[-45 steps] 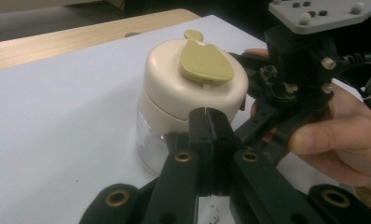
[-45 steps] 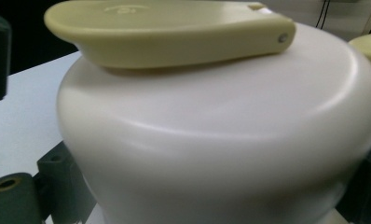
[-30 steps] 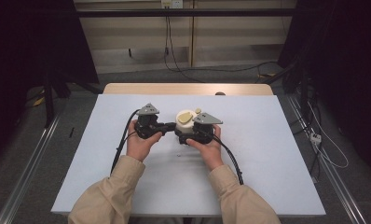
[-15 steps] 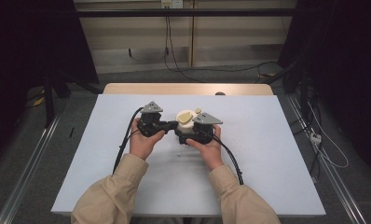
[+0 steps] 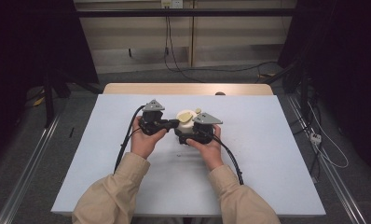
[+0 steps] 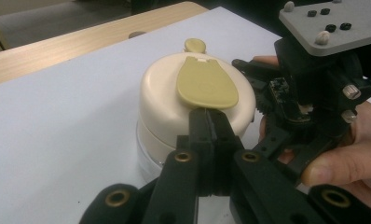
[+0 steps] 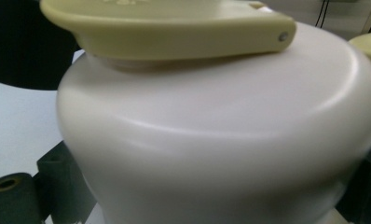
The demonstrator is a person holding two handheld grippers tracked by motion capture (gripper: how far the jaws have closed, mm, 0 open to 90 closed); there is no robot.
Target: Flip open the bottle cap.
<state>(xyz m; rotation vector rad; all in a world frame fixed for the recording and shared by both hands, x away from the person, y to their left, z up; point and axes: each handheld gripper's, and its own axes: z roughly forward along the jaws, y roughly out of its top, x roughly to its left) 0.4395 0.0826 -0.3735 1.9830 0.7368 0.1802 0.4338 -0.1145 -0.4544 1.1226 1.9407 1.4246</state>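
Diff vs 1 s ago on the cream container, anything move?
The left hand-held gripper edged in toward the cream container; its shut jaws now sit at the tip of the yellow-green flap on the lid. The right hand-held gripper stayed clamped around the container's body, and the container stayed put on the table.

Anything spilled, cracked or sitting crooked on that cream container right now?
Nothing stands out. The cream container sits upright on the table, its yellow flap flat on the lid. No spill or crack shows. The left gripper, jaws shut, is just under the flap's edge.
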